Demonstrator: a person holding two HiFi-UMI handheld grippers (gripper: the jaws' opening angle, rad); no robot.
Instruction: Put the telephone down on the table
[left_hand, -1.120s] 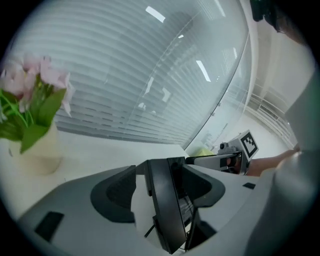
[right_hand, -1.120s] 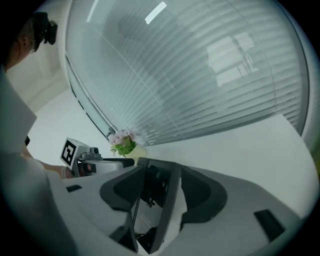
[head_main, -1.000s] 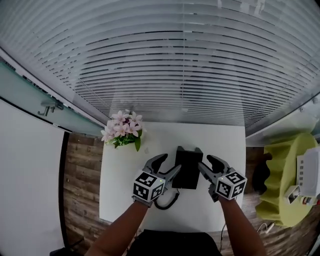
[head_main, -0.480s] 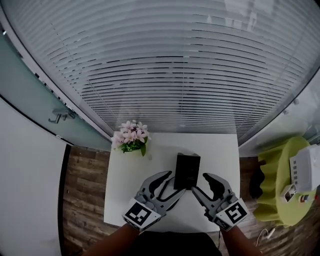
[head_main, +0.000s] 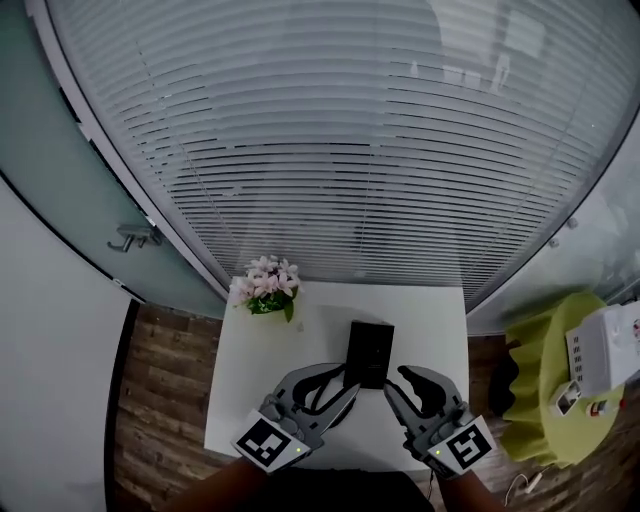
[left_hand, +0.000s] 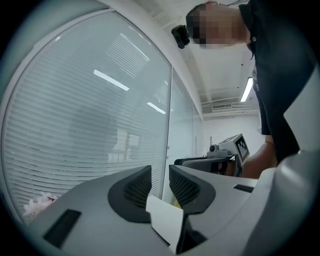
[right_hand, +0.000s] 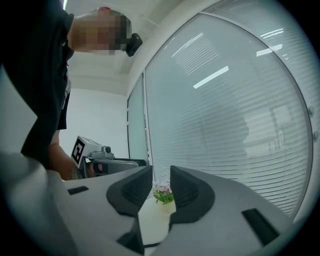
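Telephone (head_main: 370, 353) flat on desk (head_main: 300, 330). Left tool (head_main: 345, 383), right tool (head_main: 397, 384): jaws just narrowed, nothing between. Risk: careless dip knocks telephone askew.

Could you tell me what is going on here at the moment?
A person holds a two-jaw claw in each hand above a white table. The black telephone lies flat on it, and pink flowers stand at the far left corner. Neither the left claw nor the right claw holds it: both have just been closing partway, with nothing between their jaws.
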